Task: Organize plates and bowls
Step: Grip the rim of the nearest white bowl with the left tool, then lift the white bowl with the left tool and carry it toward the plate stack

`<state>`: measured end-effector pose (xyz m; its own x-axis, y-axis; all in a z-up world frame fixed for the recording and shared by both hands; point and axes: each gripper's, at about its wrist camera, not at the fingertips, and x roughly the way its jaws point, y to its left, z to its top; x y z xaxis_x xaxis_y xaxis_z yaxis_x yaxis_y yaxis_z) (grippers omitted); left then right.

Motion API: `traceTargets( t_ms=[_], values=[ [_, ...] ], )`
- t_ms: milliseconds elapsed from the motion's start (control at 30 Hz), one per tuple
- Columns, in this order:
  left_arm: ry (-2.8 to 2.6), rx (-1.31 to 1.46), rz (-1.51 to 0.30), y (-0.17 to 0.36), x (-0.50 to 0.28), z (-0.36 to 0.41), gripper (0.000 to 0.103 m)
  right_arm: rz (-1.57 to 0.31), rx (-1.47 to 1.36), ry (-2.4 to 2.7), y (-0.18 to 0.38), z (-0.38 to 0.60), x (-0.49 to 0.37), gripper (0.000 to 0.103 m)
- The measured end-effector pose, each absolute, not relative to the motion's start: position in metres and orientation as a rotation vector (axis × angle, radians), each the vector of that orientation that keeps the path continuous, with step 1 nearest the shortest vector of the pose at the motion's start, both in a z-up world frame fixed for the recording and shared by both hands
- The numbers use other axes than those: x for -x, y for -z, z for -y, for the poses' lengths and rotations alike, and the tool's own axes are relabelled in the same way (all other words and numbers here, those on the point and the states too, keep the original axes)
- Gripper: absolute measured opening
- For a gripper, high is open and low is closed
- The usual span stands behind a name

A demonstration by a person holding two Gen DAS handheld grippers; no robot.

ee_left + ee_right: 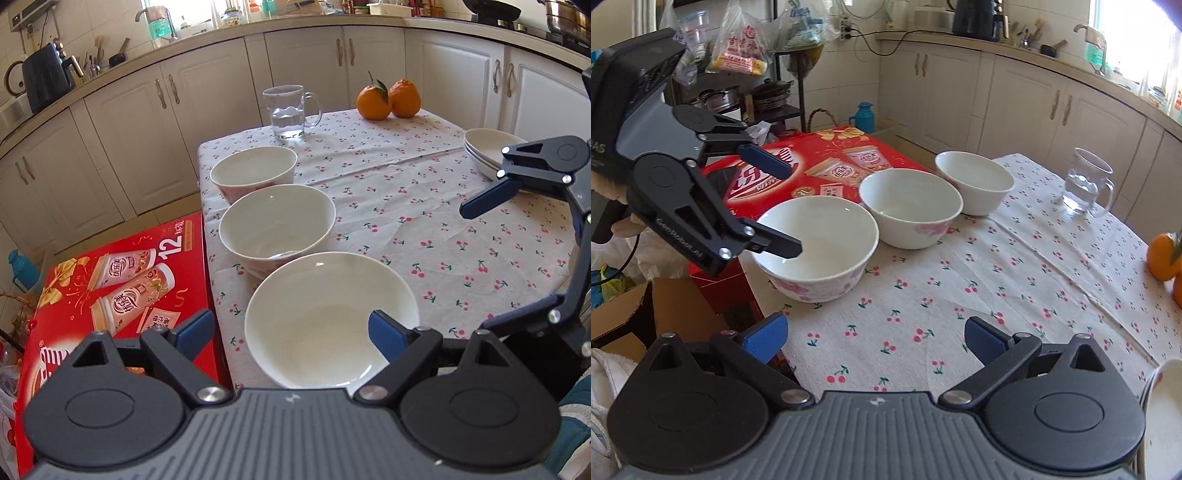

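1. We see three white bowls in a row along the left edge of the surface (960,295), which is covered by a cloth with cherries: the near bowl (816,247), the middle bowl (910,206) and the far bowl (975,182). They stand upright, close to each other, and look empty
2. A stack of plates (487,151) lies on the right side of the surface, well apart from the bowls
3. We judge that the bowls are ceramic: stiff, glazed and therefore slippery, rather heavy for their size, and they can chip or break. The best place to take hold seems the rim, with one finger inside and one outside the wall
4. Our left tool (291,332) is released, with its jaws wide apart; one blue finger is over the inside of the near bowl and the other is outside its rim. It grasps nothing, and we cannot tell if it touches the bowl
5. Our right tool (875,341) is also released and holds nothing; it hovers above the bare cloth between bowls and plates
6. Further away stand a glass mug (290,112) with some water and two oranges (388,99) at the far end, and a red box (118,295) is beside the surface on the left
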<state>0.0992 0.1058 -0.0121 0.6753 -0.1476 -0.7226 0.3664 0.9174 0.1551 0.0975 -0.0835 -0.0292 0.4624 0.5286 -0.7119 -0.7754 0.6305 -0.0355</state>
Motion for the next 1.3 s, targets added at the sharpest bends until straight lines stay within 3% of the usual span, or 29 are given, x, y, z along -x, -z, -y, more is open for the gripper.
traceTargets(
  t_ms=[333,567,900,1300],
  values=[
    [0.304,-0.239,-0.860,0.027,-0.116,-0.120,0.070,-0.688,0.484,-0.933,0.044,0.044,-0.102,0.100],
    [0.318,-0.207,-0.877,0.028,-0.120,-0.125,0.065,-0.694,0.526,-0.983,0.051,0.029,-0.103,0.087],
    [0.351,-0.195,-0.899,0.029,-0.125,-0.125,0.053,-0.718,0.515,-1.031,0.054,0.024,-0.114,0.078],
    [0.383,-0.207,-0.908,0.025,-0.125,-0.119,0.052,-0.726,0.502,-1.037,0.053,0.026,-0.113,0.077]
  ],
)
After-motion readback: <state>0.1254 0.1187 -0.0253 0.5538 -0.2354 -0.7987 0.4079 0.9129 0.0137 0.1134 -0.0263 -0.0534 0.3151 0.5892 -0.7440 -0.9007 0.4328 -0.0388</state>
